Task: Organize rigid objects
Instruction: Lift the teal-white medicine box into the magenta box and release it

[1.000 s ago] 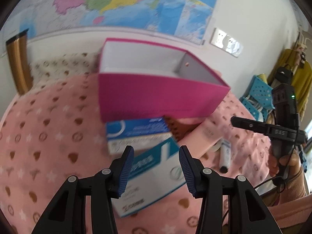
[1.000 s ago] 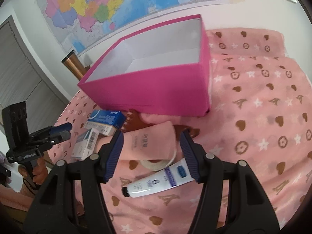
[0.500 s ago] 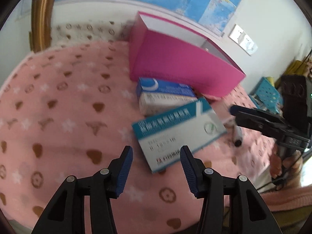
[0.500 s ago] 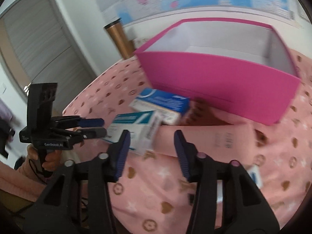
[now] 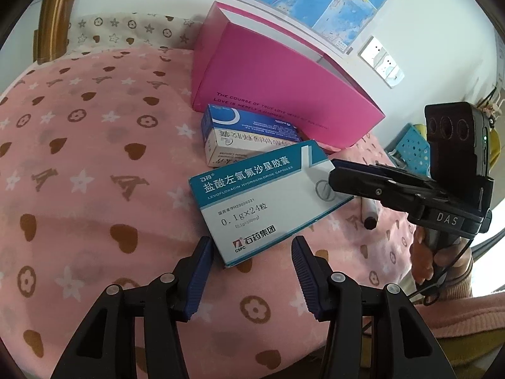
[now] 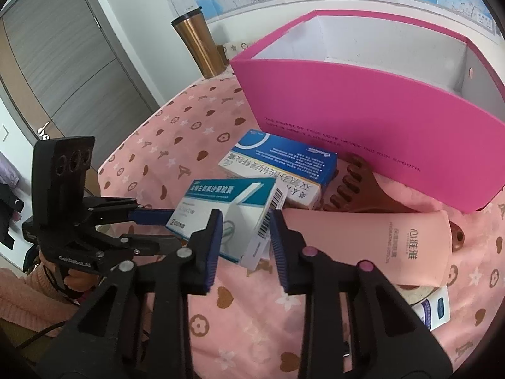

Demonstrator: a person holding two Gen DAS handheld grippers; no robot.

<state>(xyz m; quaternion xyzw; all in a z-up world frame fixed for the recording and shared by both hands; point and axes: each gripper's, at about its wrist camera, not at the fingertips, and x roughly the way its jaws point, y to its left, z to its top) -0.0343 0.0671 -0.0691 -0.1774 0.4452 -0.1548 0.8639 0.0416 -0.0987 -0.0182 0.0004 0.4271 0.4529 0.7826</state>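
**Two grippers converge on the teal medicine carton**

Both views have swung away from the pink box [image 6: 372, 126] since the earlier frames and now centre on the teal medicine carton [image 5: 268, 202]; my right gripper [image 6: 243, 240] has just been closing its jaws, with the carton's barcode end between them. This carton lies flat on the pink patterned cloth [image 5: 94, 158], just in front of a blue-and-white carton [image 5: 249, 135] that sits against the pink box. Its long axis runs diagonally away from my left gripper [image 5: 249, 271], near corner toward those jaws, far end toward the right. I judge the right hand nearer: its pads flank the carton's short end but show a sliver of clearance, so the carton is not yet clamped. Left jaws stand parted and empty, just short of the near corner. A pink tube [image 6: 378, 246] lies beside the carton.
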